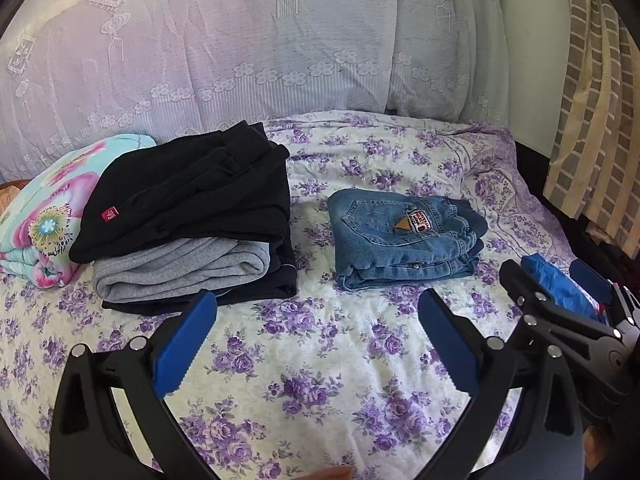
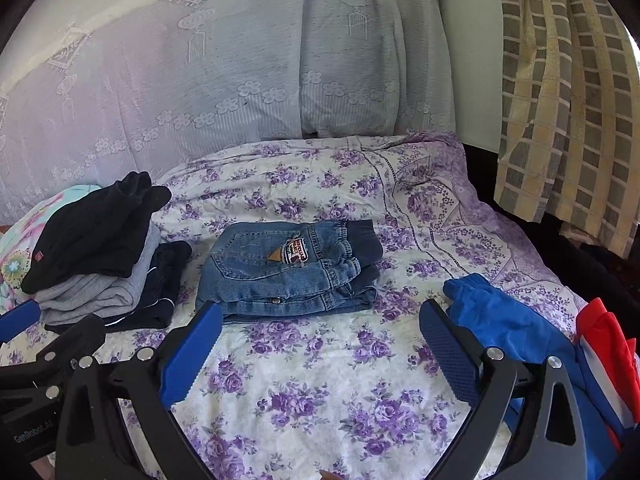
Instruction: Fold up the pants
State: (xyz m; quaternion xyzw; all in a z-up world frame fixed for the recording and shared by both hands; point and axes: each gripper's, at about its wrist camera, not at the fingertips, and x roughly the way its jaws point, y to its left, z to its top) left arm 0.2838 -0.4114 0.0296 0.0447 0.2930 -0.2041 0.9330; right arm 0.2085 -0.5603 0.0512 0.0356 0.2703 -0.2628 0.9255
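Small blue jeans (image 1: pixel 404 240) (image 2: pixel 288 266) lie folded on the bed, back pocket and patch facing up. To their left stands a stack of folded pants (image 1: pixel 188 216) (image 2: pixel 100 264), black on top, grey under it, dark navy at the bottom. Blue pants (image 2: pixel 508 320) (image 1: pixel 556 284) lie unfolded at the right, next to a red, white and blue garment (image 2: pixel 608 344). My left gripper (image 1: pixel 316 316) is open above the bedsheet, nearer than the stack and the jeans, holding nothing. My right gripper (image 2: pixel 320 322) is open too, just in front of the jeans, its right finger beside the blue pants.
The bed carries a purple-flowered sheet (image 1: pixel 312 392) (image 2: pixel 320 392). A floral blanket (image 1: pixel 44 216) lies folded at the far left. A lace curtain (image 1: pixel 200 48) hangs behind the bed and a checked curtain (image 2: pixel 568 100) at the right. The bed's right edge drops into shadow.
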